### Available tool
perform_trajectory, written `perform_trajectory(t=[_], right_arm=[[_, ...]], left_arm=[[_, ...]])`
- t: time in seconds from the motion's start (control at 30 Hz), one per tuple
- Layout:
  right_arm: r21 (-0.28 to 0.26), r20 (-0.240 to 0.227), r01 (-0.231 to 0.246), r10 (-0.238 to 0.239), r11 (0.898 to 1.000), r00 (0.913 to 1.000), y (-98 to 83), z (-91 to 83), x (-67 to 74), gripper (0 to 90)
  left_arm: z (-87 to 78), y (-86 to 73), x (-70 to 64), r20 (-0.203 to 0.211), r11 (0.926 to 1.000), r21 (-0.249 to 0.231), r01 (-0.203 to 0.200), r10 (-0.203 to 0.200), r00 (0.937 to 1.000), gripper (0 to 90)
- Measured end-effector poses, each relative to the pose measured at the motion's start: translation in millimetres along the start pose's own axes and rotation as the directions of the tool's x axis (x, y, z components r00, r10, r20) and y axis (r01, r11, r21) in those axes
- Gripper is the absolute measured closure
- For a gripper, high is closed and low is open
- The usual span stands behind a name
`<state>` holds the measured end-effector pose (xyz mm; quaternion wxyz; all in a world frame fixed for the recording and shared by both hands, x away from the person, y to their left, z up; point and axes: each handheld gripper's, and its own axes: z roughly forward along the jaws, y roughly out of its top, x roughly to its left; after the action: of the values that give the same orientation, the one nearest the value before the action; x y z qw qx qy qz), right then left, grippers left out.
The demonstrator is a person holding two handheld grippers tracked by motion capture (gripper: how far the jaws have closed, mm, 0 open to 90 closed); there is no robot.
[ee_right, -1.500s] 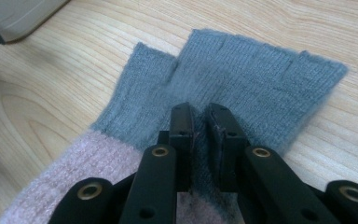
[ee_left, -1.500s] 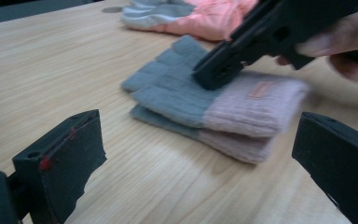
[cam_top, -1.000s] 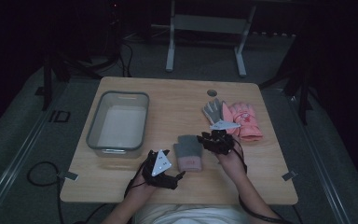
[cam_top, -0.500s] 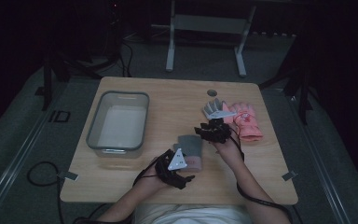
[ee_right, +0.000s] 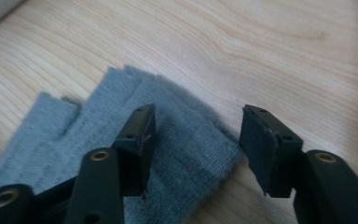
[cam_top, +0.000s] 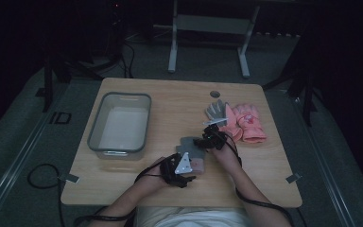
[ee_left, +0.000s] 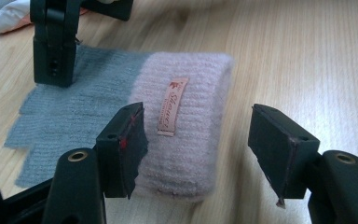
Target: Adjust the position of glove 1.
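The wooden table (cam_top: pixel 170 101) takes up the middle of the high view, with a clear bin (cam_top: pixel 120 125) at its left, bare inside, and a pair of pink gloves (cam_top: pixel 246 122) plus one grey glove (cam_top: pixel 216 109) at upper right. The grey-and-pink knit glove (cam_top: pixel 192 150) lies flat at lower centre, between the two hands, so my judgement is that nothing has gone into the bin yet and all of the lifting and carrying remains.

In the left gripper view the glove is a pale pink ribbed cuff with a small sewn label (ee_left: pixel 172 106), joined to a grey hand part whose stubby fingers point to the frame's left.

The left gripper (ee_left: pixel 196 142) has just been closing; its jaws straddle the cuff's near edge, half wide, pads not pressing. The right gripper (ee_right: pixel 196 144) has just been opening over the grey finger end, jaws apart, nothing pinched.
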<state>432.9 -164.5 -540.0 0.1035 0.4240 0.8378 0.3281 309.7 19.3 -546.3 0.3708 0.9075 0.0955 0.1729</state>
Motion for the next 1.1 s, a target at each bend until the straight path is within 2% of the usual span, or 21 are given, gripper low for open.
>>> perform_trajectory(t=[0.03,0.1,0.17,0.2,0.23,0.3,0.33,0.37,0.4,0.47,0.53,0.6,0.7,0.87,0.93,0.97,1.1], right_arm=[[0.004,-0.002,-0.007,0.007,1.000,1.0000,-0.4,0.9,-1.0,41.8],[0.023,0.002,-0.022,0.022,0.999,0.9998,0.0,2.0,-4.2,37.0],[0.027,-0.008,-0.031,0.031,0.999,0.9995,0.0,2.5,-6.2,37.0],[0.027,-0.020,-0.029,0.030,0.999,0.9994,-0.7,2.9,-7.6,38.3],[0.024,-0.033,-0.024,0.025,0.999,0.9992,-1.0,2.8,-7.5,42.2],[0.023,-0.040,-0.022,0.023,1.000,0.9989,-1.2,2.7,-7.3,43.5],[0.031,-0.071,-0.018,0.020,0.999,0.9973,-1.0,2.2,-5.7,55.7],[0.031,-0.071,-0.018,0.020,0.999,0.9973,-1.0,2.2,-5.7,55.7],[0.036,-0.077,-0.020,0.023,0.999,0.9968,-0.5,2.2,-4.2,62.8],[0.042,-0.086,-0.018,0.021,0.999,0.9960,0.3,1.5,-2.0,68.6],[0.046,-0.080,-0.011,0.014,0.999,0.9967,0.7,0.9,-0.4,70.3],[0.048,-0.067,0.002,0.001,0.999,0.9977,1.4,-0.8,4.0,73.6],[0.055,-0.101,-0.009,0.015,0.998,0.9948,2.7,-3.1,3.2,75.3],[0.035,-0.164,-0.008,0.013,0.999,0.9864,7.9,-14.2,5.7,75.9],[0.008,-0.177,-0.003,0.004,1.000,0.9842,11.4,-20.8,8.1,75.9],[-0.006,-0.180,0.005,-0.006,1.000,0.9836,13.7,-24.6,9.9,75.9],[-0.066,-0.199,0.015,-0.028,0.998,0.9797,26.2,-42.2,14.5,75.9]], left_arm=[[0.0,0.0,0.0,0.000,1.0000,0.000,0.000,0.000,1.0000,35.9],[0.9,0.5,-3.4,-0.032,0.9995,0.014,-0.028,0.028,0.9991,35.9],[1.1,0.8,-5.1,-0.047,0.9989,0.021,-0.042,0.043,0.9980,35.4],[1.7,0.7,-9.0,-0.076,0.9965,0.037,-0.075,0.077,0.9941,34.5],[1.7,0.7,-9.0,-0.076,0.9965,0.037,-0.075,0.077,0.9941,34.5],[3.3,-0.8,-11.9,-0.099,0.9934,0.048,-0.104,0.109,0.9892,34.9],[5.0,-1.6,-13.3,-0.115,0.9909,0.052,-0.125,0.130,0.9849,37.0],[5.0,-1.6,-13.3,-0.115,0.9909,0.052,-0.125,0.130,0.9849,38.7],[6.5,-1.4,-14.3,-0.135,0.9887,0.059,-0.138,0.145,0.9801,41.4],[7.2,-0.6,-13.8,-0.155,0.9854,0.071,-0.155,0.164,0.9742,48.6],[6.8,-0.2,-12.3,-0.149,0.9859,0.070,-0.152,0.161,0.9756,51.6],[5.4,0.5,-9.3,-0.140,0.9883,0.062,-0.140,0.147,0.9791,61.4],[1.8,4.9,-3.3,-0.113,0.9904,0.075,-0.116,0.124,0.9858,67.3],[-3.0,9.3,1.4,-0.103,0.9932,0.074,-0.090,0.097,0.9899,70.1],[-8.3,11.8,3.7,-0.109,0.9940,0.071,-0.083,0.090,0.9899,70.1],[-15.2,15.4,5.4,-0.127,0.9936,0.072,-0.087,0.096,0.9873,70.1],[-25.7,20.9,10.2,-0.142,0.9918,0.081,-0.099,0.110,0.9837,70.1]])
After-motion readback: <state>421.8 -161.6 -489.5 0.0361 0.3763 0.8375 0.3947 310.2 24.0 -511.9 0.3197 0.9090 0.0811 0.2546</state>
